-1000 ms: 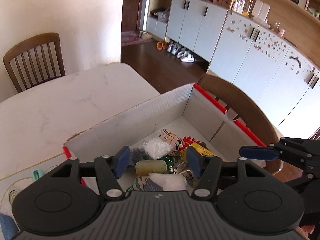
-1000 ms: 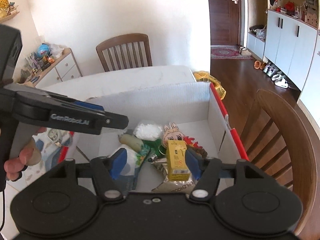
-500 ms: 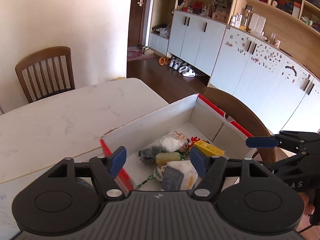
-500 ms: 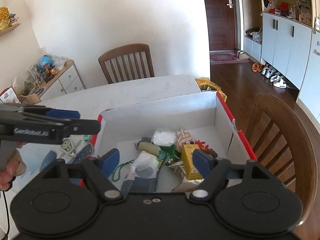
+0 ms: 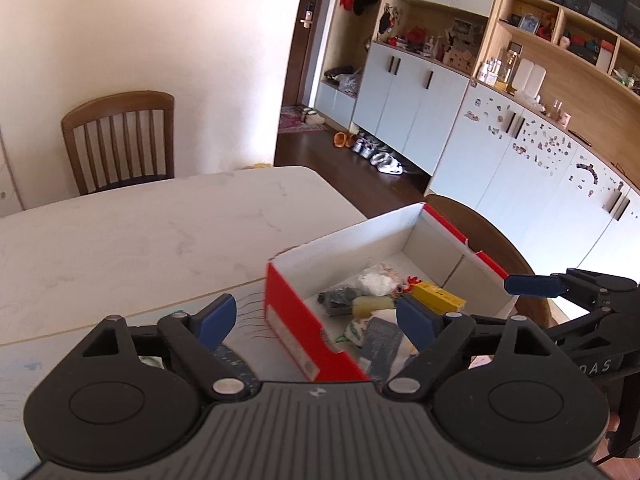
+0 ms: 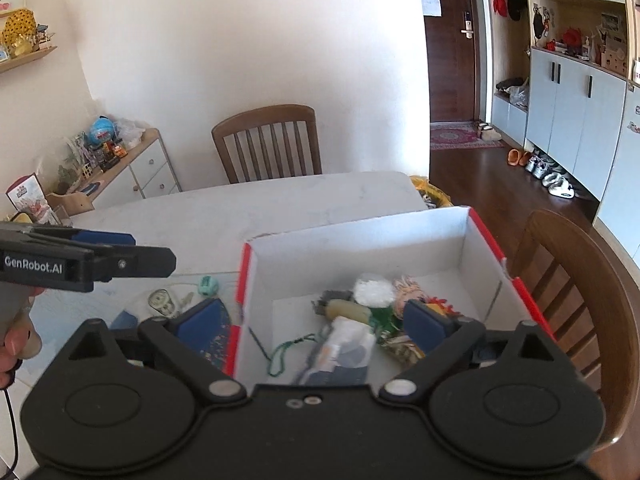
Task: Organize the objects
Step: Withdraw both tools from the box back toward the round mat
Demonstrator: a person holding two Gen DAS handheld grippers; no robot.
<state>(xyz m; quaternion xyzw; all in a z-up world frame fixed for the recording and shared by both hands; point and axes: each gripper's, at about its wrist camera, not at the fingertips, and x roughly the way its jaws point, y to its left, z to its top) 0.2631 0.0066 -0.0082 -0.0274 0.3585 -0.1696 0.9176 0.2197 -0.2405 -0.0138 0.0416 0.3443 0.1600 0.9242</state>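
Observation:
A red-and-white cardboard box (image 5: 352, 240) (image 6: 360, 248) stands on the pale table (image 5: 140, 232). Inside lie a yellow carton (image 5: 438, 298), a white fluffy ball (image 6: 374, 292), a pale cylinder (image 6: 348, 310), a pouch (image 6: 344, 352) and a green cord (image 6: 288, 354). My left gripper (image 5: 316, 316) hovers above the box's red left wall, its jaws opening with nothing gripped. My right gripper (image 6: 314, 320) hangs over the box's near side, jaws opening too, and holds nothing. One of its blue pads (image 5: 528, 285) shows at the right of the left wrist view.
Left of the box lie a teal trinket (image 6: 208, 285), a clear pouch (image 6: 162, 302) and a dark patterned item (image 6: 208, 336). A hand (image 6: 16, 336) holds the left gripper. Wooden chairs stand behind the table (image 6: 268, 140) and right of the box (image 6: 580, 280).
Both grippers have drawn back and up from the box while their jaws widened. The left one has shifted left, so the box's red outer wall now shows between its fingers.

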